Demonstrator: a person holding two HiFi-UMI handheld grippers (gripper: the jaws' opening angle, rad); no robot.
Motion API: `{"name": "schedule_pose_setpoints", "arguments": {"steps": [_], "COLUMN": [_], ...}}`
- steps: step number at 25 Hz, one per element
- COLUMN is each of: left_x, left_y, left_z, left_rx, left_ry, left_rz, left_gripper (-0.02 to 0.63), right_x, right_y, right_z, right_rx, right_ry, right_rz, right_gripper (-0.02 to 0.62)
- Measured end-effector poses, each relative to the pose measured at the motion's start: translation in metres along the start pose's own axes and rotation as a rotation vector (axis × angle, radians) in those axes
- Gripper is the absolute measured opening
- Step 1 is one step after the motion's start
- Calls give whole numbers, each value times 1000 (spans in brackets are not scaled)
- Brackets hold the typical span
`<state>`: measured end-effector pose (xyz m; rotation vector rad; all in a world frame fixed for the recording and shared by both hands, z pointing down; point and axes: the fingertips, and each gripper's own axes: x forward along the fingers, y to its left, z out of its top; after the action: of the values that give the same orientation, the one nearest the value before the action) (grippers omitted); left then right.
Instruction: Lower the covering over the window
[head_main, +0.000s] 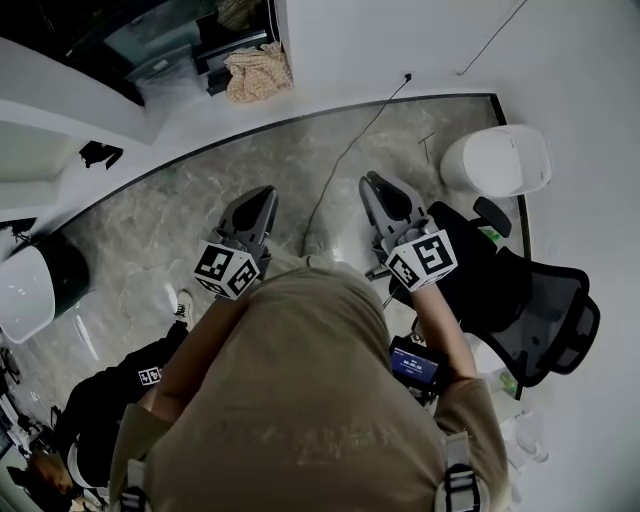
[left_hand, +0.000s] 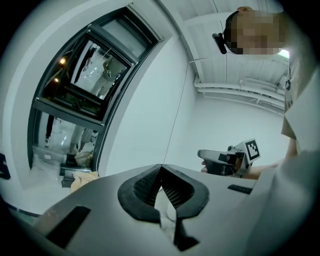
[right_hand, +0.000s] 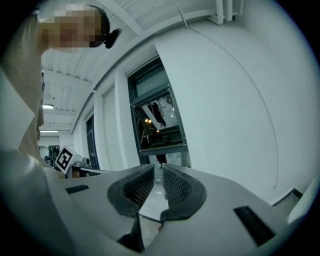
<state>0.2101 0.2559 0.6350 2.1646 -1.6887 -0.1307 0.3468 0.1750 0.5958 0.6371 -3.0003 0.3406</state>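
Nearest the body, the left gripper is held pressed together and the right gripper slightly spread, both empty, while beyond them the window is seen bare, its covering, not made out, judged rolled up top, light, limp, best taken by its bottom rail.

I see the left gripper and the right gripper both in matt grey. Each has black cross-ribbed pads and a cube of black-and-white square markers. The floor is grey marble with paler veins (a thin black line edges it). The shirt is khaki, the chair black, the cloth pale yellow, and the window frame dark grey.
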Motion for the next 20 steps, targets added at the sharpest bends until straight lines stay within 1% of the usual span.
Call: {"name": "schedule_pose_setpoints", "arguments": {"steps": [3,7,11,16,20], "left_x": [-8,-35,-65,-96,-126], "left_y": [-22,-15,8,38,70], "left_z": [-11,-13,-13,-5,5], "left_rx": [16,11,-17,-35,-21], "left_ry": [-8,-27,-52,-85,-97], "left_rz": [29,102,183,237,267], "left_gripper": [17,17,17,17,17], "right_x": [-29,-32,-15,13,42], "right_y": [-11,-12,9,45,81], "right_z": [6,6,5,-7,-17], "right_rx": [-48,-63,-114,-127,-123], "right_ry": [-69,-115,-106,-52,-7], "right_rz": [-52,-72,-31,49,100], "right_gripper": [57,57,57,61,106]}}
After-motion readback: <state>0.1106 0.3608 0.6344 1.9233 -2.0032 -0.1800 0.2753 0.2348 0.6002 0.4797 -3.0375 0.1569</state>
